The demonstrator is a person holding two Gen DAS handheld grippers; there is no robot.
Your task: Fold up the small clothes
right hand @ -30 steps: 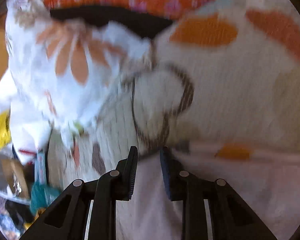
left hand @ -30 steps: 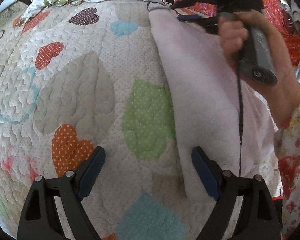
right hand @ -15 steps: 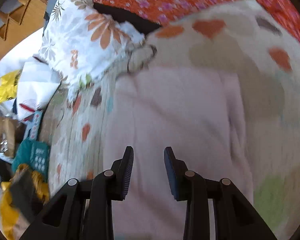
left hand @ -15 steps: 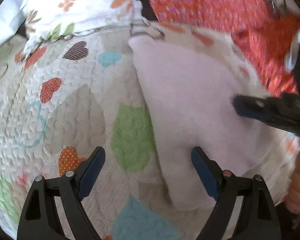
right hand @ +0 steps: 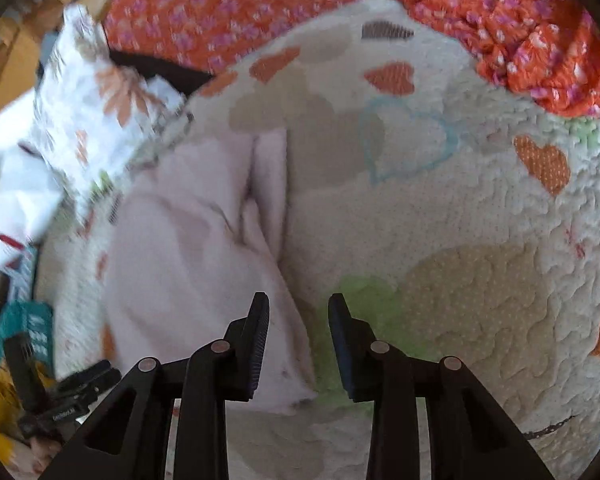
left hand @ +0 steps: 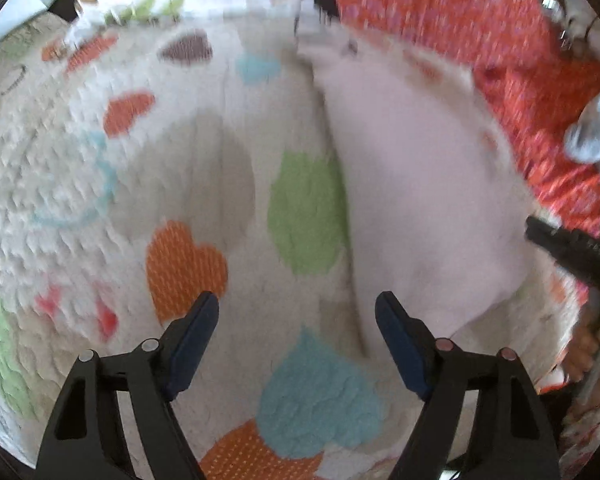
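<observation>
A pale pink garment (left hand: 420, 200) lies flat on a quilt (left hand: 140, 184) printed with coloured hearts, which seems to cover a bed. In the left wrist view, which is blurred, the garment runs as a long strip from the top centre down the right half of the picture. The left gripper (left hand: 298, 320) hovers above the quilt with its fingers (left hand: 192, 336) wide apart and nothing between them; they have just been closing a little. The garment's near left edge passes just beside the right-hand finger, and the space between the fingers shows only quilt, with a green heart and a blue heart. At the right edge, part of the other black tool pokes in over the garment's far side. An orange flowered fabric (left hand: 480, 20) lies beyond the garment at the top right.

In the right wrist view the pink garment (right hand: 188, 240) fills the left-centre, folded lengthwise with a crease near its right edge. The right gripper (right hand: 298, 316) has its fingers (right hand: 256, 344) part-way apart, gripping nothing. The garment's near corner lies under and just beside the left-hand finger; the right-hand finger is over bare quilt (right hand: 480, 220). A white flowered pillow (right hand: 100, 104) sits at the upper left, beyond the garment.
</observation>
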